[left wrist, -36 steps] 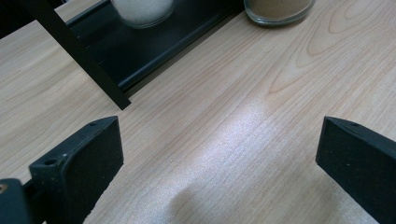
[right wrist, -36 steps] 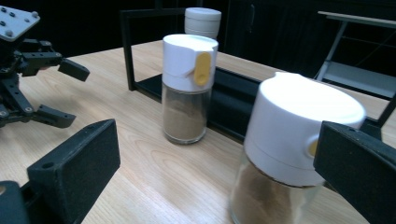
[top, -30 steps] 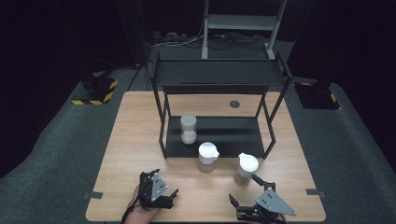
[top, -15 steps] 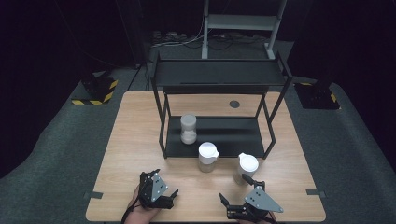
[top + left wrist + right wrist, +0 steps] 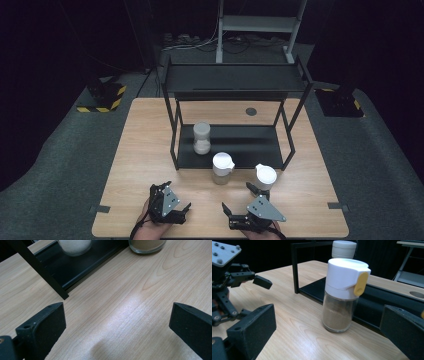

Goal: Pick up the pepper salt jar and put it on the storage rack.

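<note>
Facing clear glass shaker jar with white cap and yellow tab (image 5: 343, 293), right tongs (image 5: 327, 335) gaped wide, jar framed between jaws for grasp. Jar stood upright on wooden worktop (image 5: 150, 145), just before black metal rack (image 5: 235, 145). Left tongs (image 5: 175, 212) apart, idle.

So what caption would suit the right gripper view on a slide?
Open right claw faces a white-capped jar of brown powder on the wooden table, beside a black rack.
</note>
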`<state>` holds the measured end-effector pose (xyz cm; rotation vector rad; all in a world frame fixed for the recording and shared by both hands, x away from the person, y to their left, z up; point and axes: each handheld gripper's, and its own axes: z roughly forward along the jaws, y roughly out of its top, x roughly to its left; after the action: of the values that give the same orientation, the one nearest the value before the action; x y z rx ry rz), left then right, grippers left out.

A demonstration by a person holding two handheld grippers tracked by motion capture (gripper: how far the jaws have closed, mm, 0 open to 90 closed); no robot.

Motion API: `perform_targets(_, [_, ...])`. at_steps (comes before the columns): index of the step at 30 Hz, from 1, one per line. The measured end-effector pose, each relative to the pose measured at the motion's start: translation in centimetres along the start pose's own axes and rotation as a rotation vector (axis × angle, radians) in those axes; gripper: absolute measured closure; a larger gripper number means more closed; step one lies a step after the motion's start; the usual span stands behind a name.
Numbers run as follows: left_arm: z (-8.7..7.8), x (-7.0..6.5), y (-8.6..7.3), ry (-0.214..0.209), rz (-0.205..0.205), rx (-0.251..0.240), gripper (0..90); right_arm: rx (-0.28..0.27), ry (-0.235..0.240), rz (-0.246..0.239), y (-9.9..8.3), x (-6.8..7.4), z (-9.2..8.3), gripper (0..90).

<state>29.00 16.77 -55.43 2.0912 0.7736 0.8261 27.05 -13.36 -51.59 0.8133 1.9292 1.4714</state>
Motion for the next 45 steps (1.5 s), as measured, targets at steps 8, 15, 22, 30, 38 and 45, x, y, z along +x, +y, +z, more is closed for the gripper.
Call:
perform_targets(8, [0.0, 0.0, 0.0, -0.005, 0.0, -0.002, 0.9, 0.009, -0.015, 0.006, 0.1, 0.3, 1.7, 0.0])
perform_targets(15, [-0.1, 0.0, 0.0, -0.008, 0.004, -0.003, 0.9, 0.013, -0.044, 0.041, 0.4, -0.3, 2.9, 0.9])
perform_targets(22, [-0.1, 0.0, 0.0, -0.009, 0.005, -0.004, 0.9, 0.019, -0.055, 0.029, 0.5, -0.1, 3.7, 1.9])
perform_targets(30, [0.0, 0.0, 0.0, -0.008, 0.008, -0.002, 0.9, 0.016, -0.074, 0.013, 1.2, 0.5, 4.6, 3.1])
perform_targets(38, [-0.1, 0.0, 0.0, -0.01, 0.008, -0.005, 0.9, 0.023, -0.146, 0.019, 1.4, 1.0, 6.0, 4.6])
perform_targets(45, [-0.1, 0.0, 0.0, -0.014, 0.006, -0.008, 0.8, 0.037, -0.21, 0.068, 1.1, 0.9, 7.2, 5.1])
